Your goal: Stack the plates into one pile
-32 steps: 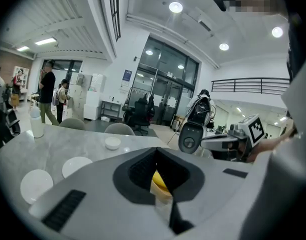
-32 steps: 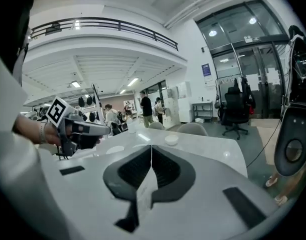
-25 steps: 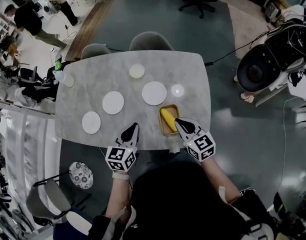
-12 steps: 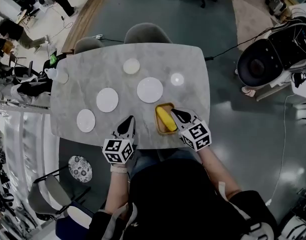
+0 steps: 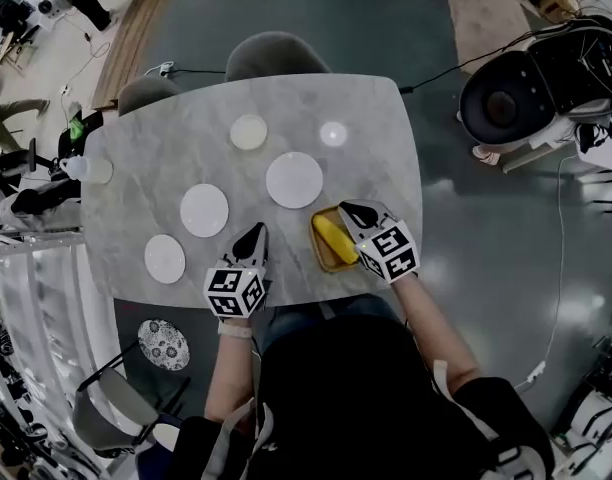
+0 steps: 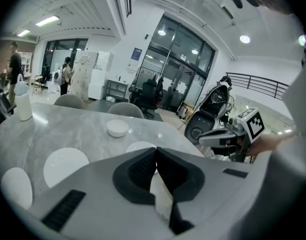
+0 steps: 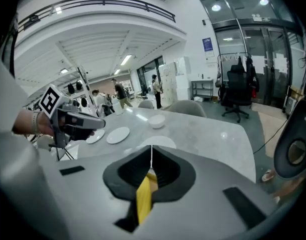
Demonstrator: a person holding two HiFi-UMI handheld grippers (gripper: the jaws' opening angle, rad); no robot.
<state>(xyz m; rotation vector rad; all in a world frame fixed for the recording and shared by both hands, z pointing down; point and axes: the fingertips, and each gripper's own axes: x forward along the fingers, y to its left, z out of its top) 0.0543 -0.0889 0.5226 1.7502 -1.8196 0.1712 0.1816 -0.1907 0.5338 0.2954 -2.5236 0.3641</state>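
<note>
The big plate lies flat near the middle of the table. A second plate lies to its left and a little nearer the person, and a third plate lies further left again, close to the near edge. All three are white, well apart, and none rests on another. Beyond the big plate, toward the far side, stands a small white bowl. Just right of the near end of this row sits a wooden tray with a yellow thing lying in it. The left gripper hangs over the near edge between the second plate and the tray, its jaws pressed together with nothing in them. The right gripper hangs over the tray's right side, its jaws likewise closed tip to tip and empty; the yellow thing shows below them. A white bottle stands at the table's far left edge, and two chairs are tucked in at the far side.
</note>
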